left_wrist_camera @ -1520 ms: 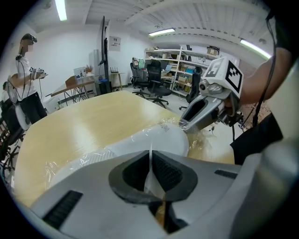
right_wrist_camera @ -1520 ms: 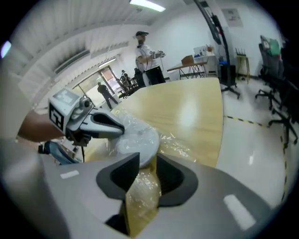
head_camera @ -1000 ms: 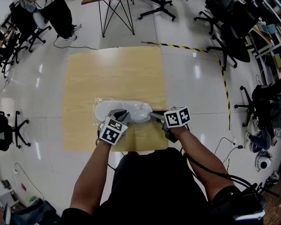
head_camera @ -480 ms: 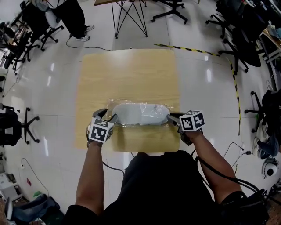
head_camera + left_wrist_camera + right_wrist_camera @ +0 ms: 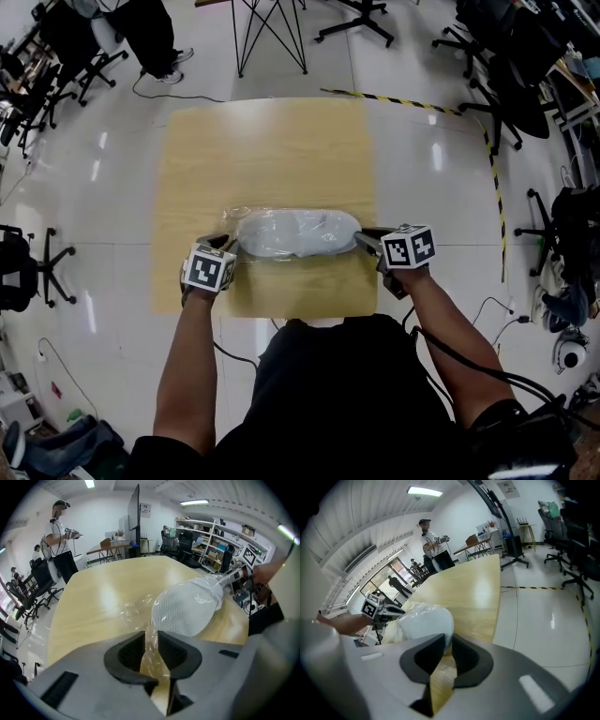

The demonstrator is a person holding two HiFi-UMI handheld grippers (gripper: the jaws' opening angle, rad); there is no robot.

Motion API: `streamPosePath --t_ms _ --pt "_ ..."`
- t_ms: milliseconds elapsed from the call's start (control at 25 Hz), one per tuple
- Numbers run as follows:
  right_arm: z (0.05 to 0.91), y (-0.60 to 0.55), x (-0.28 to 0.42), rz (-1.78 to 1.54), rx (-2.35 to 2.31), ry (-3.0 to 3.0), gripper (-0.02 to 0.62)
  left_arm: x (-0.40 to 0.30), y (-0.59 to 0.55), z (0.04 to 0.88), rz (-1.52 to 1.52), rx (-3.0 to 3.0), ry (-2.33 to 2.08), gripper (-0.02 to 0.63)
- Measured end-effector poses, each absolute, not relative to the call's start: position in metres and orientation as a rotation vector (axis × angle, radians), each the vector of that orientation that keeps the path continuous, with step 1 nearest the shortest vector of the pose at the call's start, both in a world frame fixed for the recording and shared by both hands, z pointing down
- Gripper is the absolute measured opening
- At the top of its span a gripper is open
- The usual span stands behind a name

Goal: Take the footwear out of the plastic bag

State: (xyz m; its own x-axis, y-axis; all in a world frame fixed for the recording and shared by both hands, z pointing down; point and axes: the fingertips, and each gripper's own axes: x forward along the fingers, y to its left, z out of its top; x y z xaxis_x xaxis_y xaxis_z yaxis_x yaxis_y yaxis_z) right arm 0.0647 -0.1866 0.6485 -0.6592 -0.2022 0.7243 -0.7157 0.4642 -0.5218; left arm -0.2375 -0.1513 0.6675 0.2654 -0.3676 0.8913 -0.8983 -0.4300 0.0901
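Left tool (image 5: 225, 246), jaws having just been closing, is pinching film at the left end of the bag (image 5: 246, 217); right tool (image 5: 362, 240) is clamping the right end. Shoe (image 5: 298, 232) is lying inside, stretching left-right between them, mid-frame on the tabletop (image 5: 272, 150).

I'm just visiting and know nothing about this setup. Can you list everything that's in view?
table: one, light wood, centre of the glossy white floor
plastic bag: one, clear, across the table's near part, stretched between both tools
footwear: one seen, white, inside the bag
office chairs: several, black, round the room's edges
floor tape: one strip, yellow and black, right of the table
bystander: one, white top, dark trousers, standing beyond the table
left tool: one, grey, at the bag's left end; jaws have just been closing, film pinched between them
right tool: one, grey, shut on the bag's right end
forearms: two, bare, bottom of the head view
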Motion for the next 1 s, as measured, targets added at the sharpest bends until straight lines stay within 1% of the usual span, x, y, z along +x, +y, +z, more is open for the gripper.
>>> streamPosePath --t_ms 280,480,520,600,680,720,840,1000 --pt "0.643 -0.194 0.099 1.171 0.809 -2.115 0.051 -0.247 -0.147 0.670 1.185 1.928 -1.160 0.031" --pt "0.646 -0.197 0.111 1.170 0.807 -2.098 0.051 -0.271 -0.139 0.672 1.327 1.888 -1.173 0.026" --pt "0.648 -0.197 0.113 1.161 0.804 -2.094 0.051 -0.273 -0.136 0.671 1.349 1.887 -1.171 0.035" --pt "0.651 -0.197 0.116 1.138 0.799 -2.078 0.054 -0.273 -0.132 0.660 1.362 1.902 -1.195 0.078" --pt "0.652 -0.199 0.117 1.110 0.789 -2.059 0.057 -0.262 -0.138 0.636 1.317 1.991 -1.233 0.130" --pt "0.652 -0.201 0.118 1.094 0.782 -2.052 0.058 -0.250 -0.143 0.625 1.282 2.058 -1.228 0.142" --pt "0.651 -0.204 0.117 1.060 0.749 -2.049 0.058 -0.210 -0.153 0.615 1.230 2.263 -1.091 0.150" --pt "0.650 -0.203 0.112 1.083 0.721 -2.052 0.057 -0.178 -0.151 0.652 1.405 2.314 -0.806 0.177"
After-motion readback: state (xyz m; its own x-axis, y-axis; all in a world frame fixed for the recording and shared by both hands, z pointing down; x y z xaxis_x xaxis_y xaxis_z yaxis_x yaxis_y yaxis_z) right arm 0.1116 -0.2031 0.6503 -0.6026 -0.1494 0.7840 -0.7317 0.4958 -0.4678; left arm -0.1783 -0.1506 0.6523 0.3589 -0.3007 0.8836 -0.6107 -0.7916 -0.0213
